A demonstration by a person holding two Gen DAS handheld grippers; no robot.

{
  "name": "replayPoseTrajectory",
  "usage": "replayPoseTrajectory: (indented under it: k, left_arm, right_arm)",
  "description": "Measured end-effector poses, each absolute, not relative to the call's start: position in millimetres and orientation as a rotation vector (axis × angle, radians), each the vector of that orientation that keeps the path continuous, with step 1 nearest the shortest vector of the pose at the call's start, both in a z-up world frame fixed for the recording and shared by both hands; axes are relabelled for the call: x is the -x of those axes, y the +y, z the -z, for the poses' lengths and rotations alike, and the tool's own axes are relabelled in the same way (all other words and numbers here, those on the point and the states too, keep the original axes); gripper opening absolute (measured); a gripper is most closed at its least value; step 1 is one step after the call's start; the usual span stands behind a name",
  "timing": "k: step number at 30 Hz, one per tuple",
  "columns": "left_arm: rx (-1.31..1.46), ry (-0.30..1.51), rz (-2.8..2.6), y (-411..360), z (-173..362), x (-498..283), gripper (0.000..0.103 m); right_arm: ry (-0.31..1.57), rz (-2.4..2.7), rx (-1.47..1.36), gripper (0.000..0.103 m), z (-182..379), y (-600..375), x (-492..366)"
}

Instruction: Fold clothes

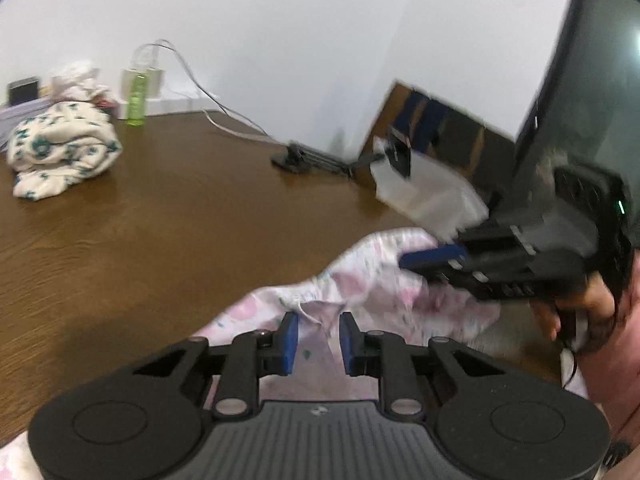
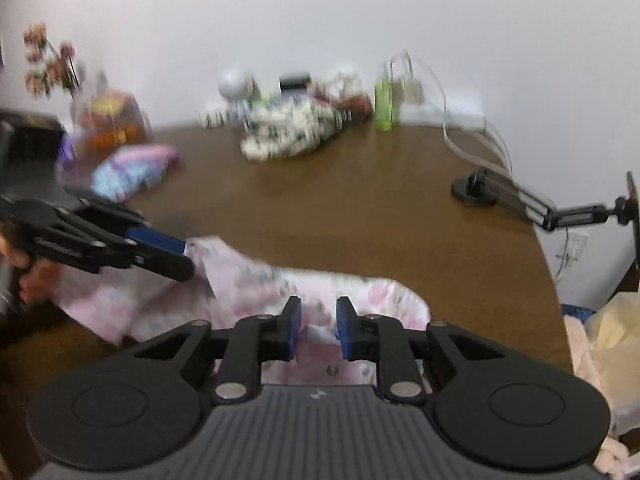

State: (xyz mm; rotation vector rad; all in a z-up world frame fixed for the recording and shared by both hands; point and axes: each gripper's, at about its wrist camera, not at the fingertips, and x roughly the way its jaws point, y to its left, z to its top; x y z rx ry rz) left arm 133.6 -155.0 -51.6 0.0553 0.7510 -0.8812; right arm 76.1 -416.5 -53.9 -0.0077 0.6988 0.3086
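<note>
Garment: pink floral garment (image 1: 372, 292) lies crumpled on the near edge of the brown tabletop (image 1: 168, 216), spread beneath both tools.
Left gripper: left gripper (image 1: 319, 338) held over the garment with its blue pads parted by a moderate gap; a raised fold of cloth stands between them, not pinched. In the right wrist view its pads (image 2: 160, 242) look close together at the garment's left edge; motion blur hides whether cloth is caught.
Right gripper: right gripper (image 2: 317, 330) likewise part open above the cloth, nothing clamped.
Hand: a hand (image 1: 576, 308) grips the right tool's handle.
Far tabletop: folded white garment with teal print (image 1: 60, 152), well apart from the pink one.
Beside it: green bottle (image 1: 137, 100) upright near the wall.
Right edge: black clamp arm (image 2: 516, 200) fixed to the tabletop.
</note>
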Motion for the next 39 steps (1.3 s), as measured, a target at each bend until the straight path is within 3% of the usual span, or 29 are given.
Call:
replayPoseTrajectory:
  k: [9, 16, 24, 32, 36, 39]
  left_arm:
    - [-0.108, 0.746, 0.906, -159.2, 56.9, -120.4, 0.025]
    - [0.012, 0.675, 0.855, -119.8, 30.5, -106.0, 0.025]
    - [-0.013, 0.738, 0.620, -72.8, 40.6, -94.9, 0.023]
    - [-0.003, 0.719, 0.474, -22.5, 49.3, -84.3, 0.024]
    - [0.035, 0.674, 0.443, 1.6, 33.4, -69.6, 0.026]
    - [0.040, 0.671, 0.387, 22.8, 24.1, -57.1, 0.026]
  right_arm:
    - [0.701, -0.262, -0.054, 0.021, 62.8, -441.6, -88.1]
    - [0.544, -0.373, -0.164, 0.022, 27.7, -414.6, -76.2]
    - [0.693, -0.462, -0.002, 0.021, 53.9, -345.1, -107.8]
    - [0.751, -0.374, -0.064, 0.014, 73.1, -368.1, -121.9]
    - [0.703, -0.408, -0.122, 0.017, 57.4, -369.1, -108.3]
    - [0.661, -0.443, -0.099, 0.028, 44.9, -357.0, -100.1]
